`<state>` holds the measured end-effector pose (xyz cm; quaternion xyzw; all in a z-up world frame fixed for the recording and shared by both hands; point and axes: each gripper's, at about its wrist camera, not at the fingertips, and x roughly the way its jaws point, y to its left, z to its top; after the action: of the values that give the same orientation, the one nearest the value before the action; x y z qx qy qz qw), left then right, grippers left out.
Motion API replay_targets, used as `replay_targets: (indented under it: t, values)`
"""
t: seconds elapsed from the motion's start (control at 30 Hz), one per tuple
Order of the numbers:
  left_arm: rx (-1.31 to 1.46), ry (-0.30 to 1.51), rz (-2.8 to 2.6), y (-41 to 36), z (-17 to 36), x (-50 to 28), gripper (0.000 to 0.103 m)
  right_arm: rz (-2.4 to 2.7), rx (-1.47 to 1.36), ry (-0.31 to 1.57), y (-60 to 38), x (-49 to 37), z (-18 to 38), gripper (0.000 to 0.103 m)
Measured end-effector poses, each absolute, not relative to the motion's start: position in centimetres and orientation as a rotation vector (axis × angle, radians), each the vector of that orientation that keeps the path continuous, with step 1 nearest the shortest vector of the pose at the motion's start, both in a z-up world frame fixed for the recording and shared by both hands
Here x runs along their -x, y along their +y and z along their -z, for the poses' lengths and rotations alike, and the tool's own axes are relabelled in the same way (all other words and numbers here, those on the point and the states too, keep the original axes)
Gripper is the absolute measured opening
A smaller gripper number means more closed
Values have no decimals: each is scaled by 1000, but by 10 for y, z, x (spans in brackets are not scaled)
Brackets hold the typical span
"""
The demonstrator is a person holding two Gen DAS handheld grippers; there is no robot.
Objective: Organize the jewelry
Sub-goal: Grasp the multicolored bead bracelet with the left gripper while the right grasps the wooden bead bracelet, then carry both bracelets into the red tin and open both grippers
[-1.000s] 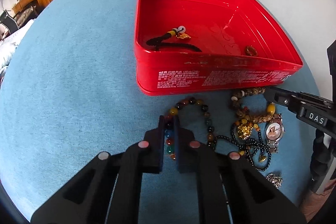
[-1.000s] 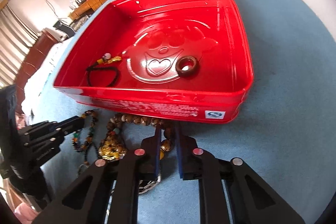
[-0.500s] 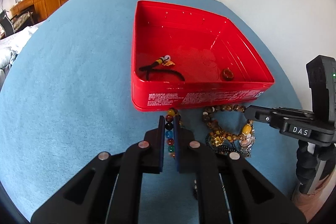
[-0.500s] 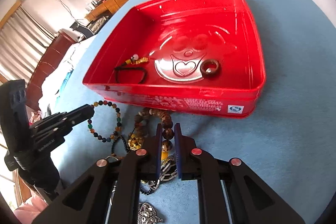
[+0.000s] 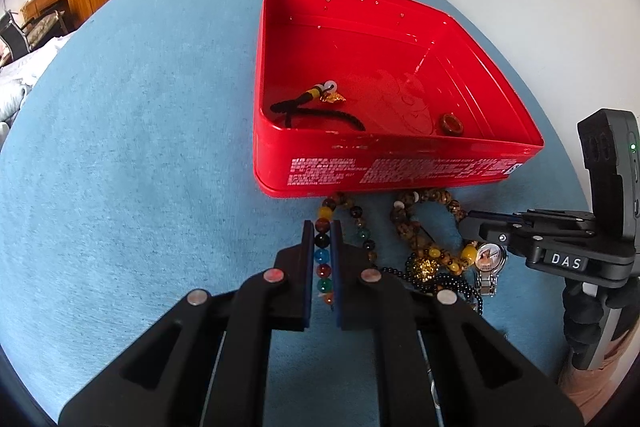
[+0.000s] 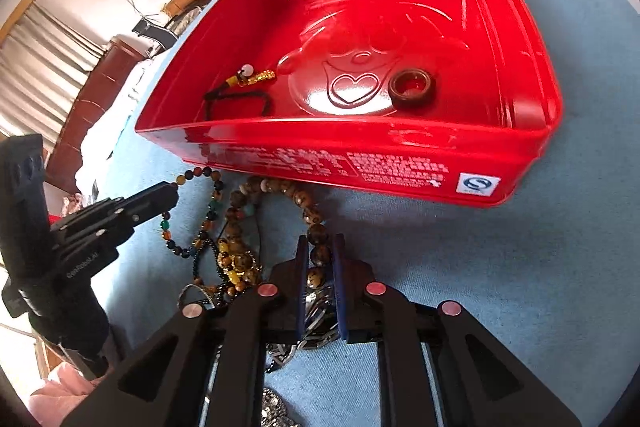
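While multicolored bead bracelet (image 5: pixel 321 254) sits between left hand-held gripper (image 5: pixel 321 233) fingers

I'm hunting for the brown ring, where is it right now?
The brown ring lies inside the red tin, on its floor right of the embossed heart, apart from the black cord necklace.

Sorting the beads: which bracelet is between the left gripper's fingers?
The multicoloured glass-bead bracelet, in the left gripper; the brown speckled-bead bracelet is in the right gripper.
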<state>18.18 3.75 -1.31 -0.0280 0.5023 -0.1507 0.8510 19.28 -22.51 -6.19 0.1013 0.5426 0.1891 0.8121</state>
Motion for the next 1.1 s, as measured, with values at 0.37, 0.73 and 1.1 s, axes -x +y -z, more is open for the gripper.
replay_targets:
  t: [0.37, 0.73, 1.1]
  values:
    - [83, 1020, 343, 37, 1, -178, 6, -409, -196, 1095, -223, -178, 44, 10]
    - [80, 925, 386, 39, -49, -156, 6, -419, -151, 1009, -223, -162, -20, 10]
    - [62, 800, 391, 24, -113, -178, 6, -344, -87, 864, -234, -169, -99, 10]
